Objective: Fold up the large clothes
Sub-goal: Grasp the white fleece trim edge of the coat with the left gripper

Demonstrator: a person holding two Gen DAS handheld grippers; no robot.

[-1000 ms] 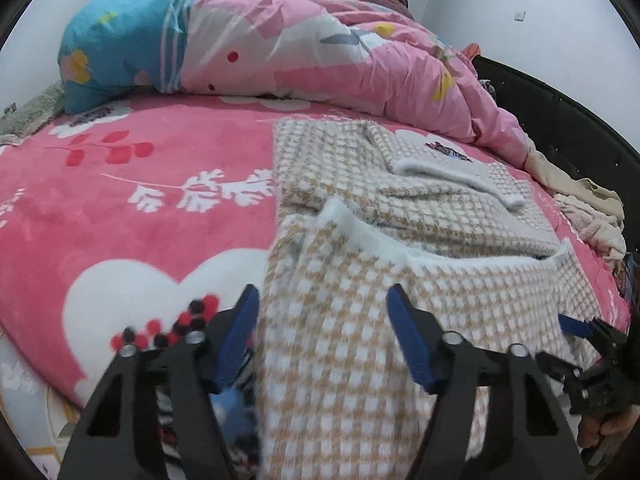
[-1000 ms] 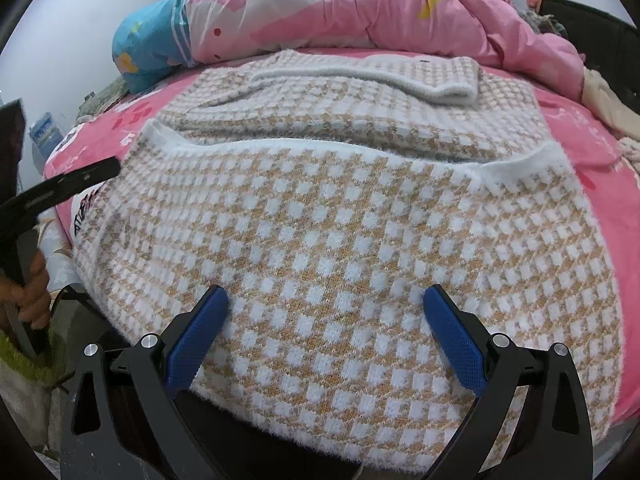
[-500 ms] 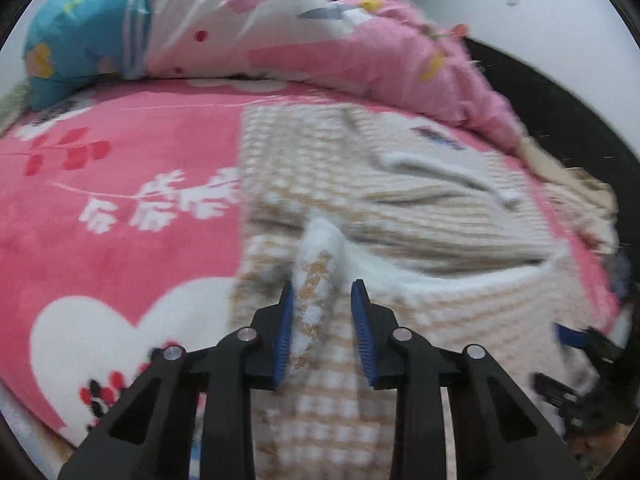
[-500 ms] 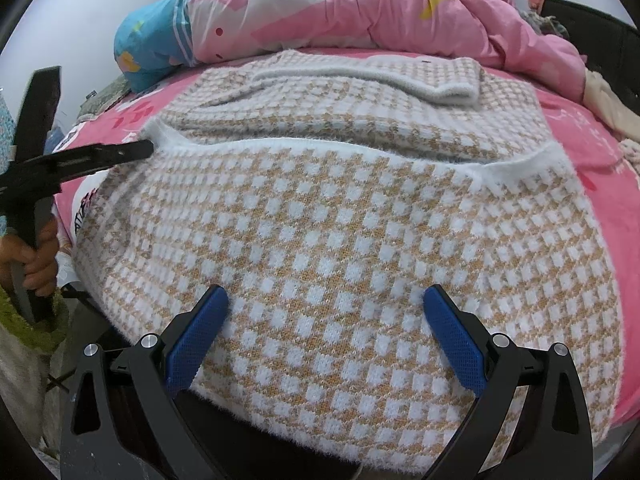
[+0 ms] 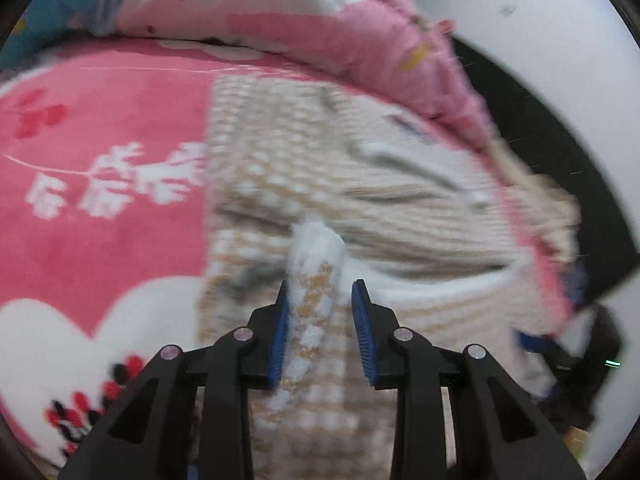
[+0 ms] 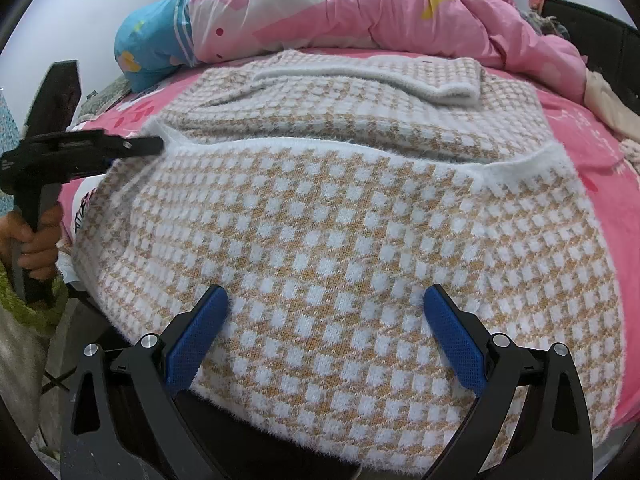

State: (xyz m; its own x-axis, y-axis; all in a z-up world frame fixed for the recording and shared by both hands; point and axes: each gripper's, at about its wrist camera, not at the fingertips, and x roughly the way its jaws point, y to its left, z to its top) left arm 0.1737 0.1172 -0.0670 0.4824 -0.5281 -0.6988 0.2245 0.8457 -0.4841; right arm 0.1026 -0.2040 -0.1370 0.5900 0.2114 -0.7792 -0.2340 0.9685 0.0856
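A beige-and-white checked sweater (image 6: 320, 220) lies spread on the pink bed blanket (image 6: 592, 160), its lower part folded up over the chest and a sleeve folded across the top. In the left wrist view, which is blurred, my left gripper (image 5: 320, 286) is shut on the white-edged left corner of the fold (image 5: 314, 248), and that corner stands up bunched between the blue pads. The right wrist view shows the same left gripper (image 6: 154, 145) at that corner. My right gripper (image 6: 326, 294) is open, its fingers spread over the sweater's near edge with nothing pinched.
A pink duvet (image 6: 400, 8) and a blue pillow end (image 6: 148, 48) lie heaped at the far side of the bed. A black bed frame (image 6: 592, 28) and loose pale clothes (image 6: 608, 108) are at the right. A hand (image 6: 36, 240) holds the left gripper's handle beside the bed.
My left gripper moved forward along the sweater's left edge and went from wide open to shut on the fold's corner, which now stands bunched up. The right gripper stayed still.
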